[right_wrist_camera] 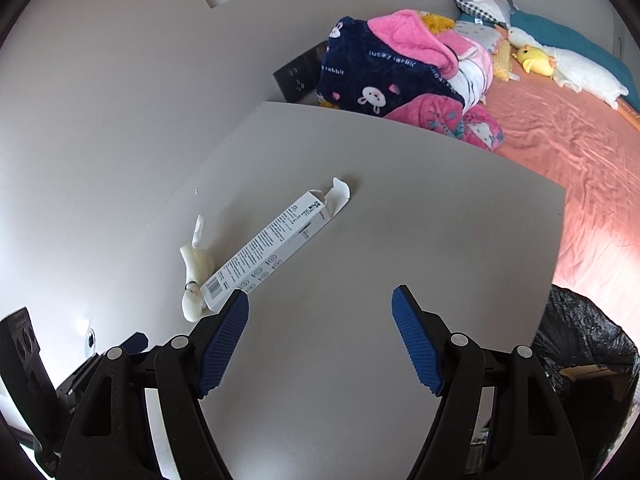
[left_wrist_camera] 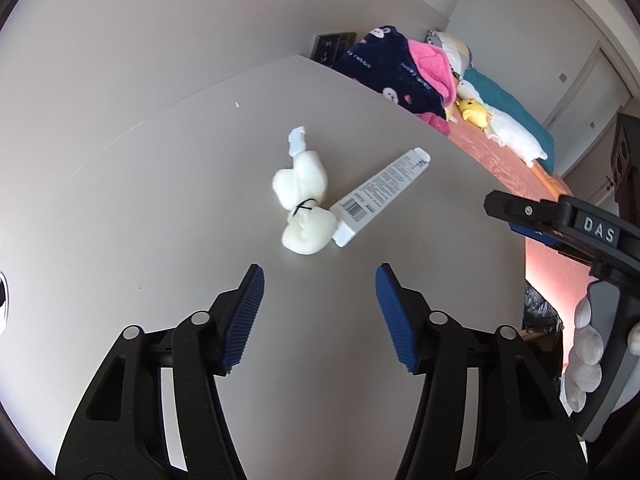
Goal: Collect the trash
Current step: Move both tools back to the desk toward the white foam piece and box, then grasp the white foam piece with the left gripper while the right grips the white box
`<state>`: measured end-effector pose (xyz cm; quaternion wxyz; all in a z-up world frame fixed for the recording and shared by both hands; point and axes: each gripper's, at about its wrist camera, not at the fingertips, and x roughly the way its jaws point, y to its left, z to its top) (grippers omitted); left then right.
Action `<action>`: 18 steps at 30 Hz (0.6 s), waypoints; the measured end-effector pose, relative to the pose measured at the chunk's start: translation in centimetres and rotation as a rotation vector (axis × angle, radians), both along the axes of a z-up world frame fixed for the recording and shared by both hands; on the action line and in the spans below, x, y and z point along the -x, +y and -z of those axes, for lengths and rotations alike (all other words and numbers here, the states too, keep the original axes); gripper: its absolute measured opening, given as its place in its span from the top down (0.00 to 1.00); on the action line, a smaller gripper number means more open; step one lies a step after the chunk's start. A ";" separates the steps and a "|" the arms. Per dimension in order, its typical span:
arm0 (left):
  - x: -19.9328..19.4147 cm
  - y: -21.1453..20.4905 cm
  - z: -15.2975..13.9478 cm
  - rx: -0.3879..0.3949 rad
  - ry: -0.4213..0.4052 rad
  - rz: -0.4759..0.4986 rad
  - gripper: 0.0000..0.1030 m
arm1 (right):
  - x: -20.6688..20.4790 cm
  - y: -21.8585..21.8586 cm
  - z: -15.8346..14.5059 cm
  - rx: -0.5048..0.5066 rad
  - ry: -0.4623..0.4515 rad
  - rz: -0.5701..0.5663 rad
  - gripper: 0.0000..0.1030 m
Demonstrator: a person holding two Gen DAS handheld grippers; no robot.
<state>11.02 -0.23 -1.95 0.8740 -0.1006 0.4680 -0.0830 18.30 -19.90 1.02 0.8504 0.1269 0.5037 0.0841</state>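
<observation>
A white crumpled wad tied with a black thread [left_wrist_camera: 305, 205] lies on the grey table [left_wrist_camera: 160, 208], touching a long white printed carton [left_wrist_camera: 382, 196]. My left gripper [left_wrist_camera: 319, 280] is open and empty, just short of the wad. My right gripper [right_wrist_camera: 320, 300] is open and empty above the table; the carton [right_wrist_camera: 264, 248] and the wad [right_wrist_camera: 194, 280] lie ahead to its left. The right gripper also shows in the left wrist view [left_wrist_camera: 496, 204], at the right past the table edge.
A black-lined trash bin [right_wrist_camera: 584, 344] stands right of the table [right_wrist_camera: 400, 184]. Beyond the table is a bed with a pink sheet [right_wrist_camera: 560, 136], a navy and pink blanket [right_wrist_camera: 384, 68] and plush toys [right_wrist_camera: 534, 60]. A dark wall socket plate [right_wrist_camera: 298, 76] sits by the blanket.
</observation>
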 end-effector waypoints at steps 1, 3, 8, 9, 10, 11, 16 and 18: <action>-0.1 0.2 0.1 -0.002 0.002 -0.004 0.46 | -0.4 0.4 0.2 -0.001 0.006 0.000 0.27; -0.2 0.6 0.1 -0.003 0.004 -0.013 0.46 | -1.2 1.0 0.6 -0.001 0.016 -0.005 0.27; -0.6 1.9 0.4 0.003 0.010 -0.039 0.46 | -3.0 2.3 1.6 0.004 0.043 -0.006 0.27; -0.7 2.1 0.5 0.005 0.011 -0.042 0.46 | -3.3 2.5 1.8 0.005 0.050 -0.006 0.27; -0.8 2.3 0.5 0.006 0.013 -0.045 0.46 | -3.6 2.8 2.1 0.006 0.057 -0.008 0.27; -1.0 2.4 0.6 0.005 0.014 -0.047 0.46 | -3.8 3.0 2.3 0.006 0.062 -0.008 0.27; -1.9 2.9 0.7 0.006 0.012 -0.048 0.46 | -5.3 4.3 3.5 0.010 0.102 0.012 0.27; -2.3 3.0 0.8 0.005 0.012 -0.048 0.46 | -5.8 4.6 3.9 0.005 0.120 0.024 0.27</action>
